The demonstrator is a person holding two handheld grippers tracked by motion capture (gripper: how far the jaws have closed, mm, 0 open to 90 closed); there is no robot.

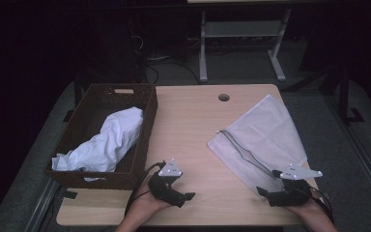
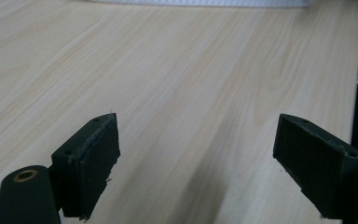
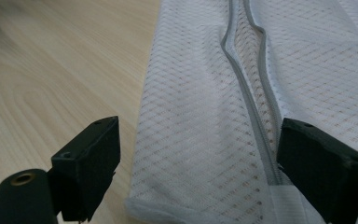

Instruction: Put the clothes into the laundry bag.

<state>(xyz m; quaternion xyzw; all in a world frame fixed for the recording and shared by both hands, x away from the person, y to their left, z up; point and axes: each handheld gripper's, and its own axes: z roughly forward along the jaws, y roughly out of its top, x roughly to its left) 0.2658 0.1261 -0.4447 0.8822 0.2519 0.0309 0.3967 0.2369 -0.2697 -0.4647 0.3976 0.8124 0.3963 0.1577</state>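
Hovering wide-jawed, right gripper sits over the mesh bag by its zipper; best pinch one zipper edge. Left gripper, also agape, waits beside the bag.

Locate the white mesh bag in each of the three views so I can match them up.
High view: the white mesh bag lies flat on the table's right half, its near corner by the right gripper.
Left gripper view: a thin white strip along the top edge, likely the bag.
Right gripper view: it spreads across the centre and right, between the open jaws.
Shared landmark: the bag's grey zipper.
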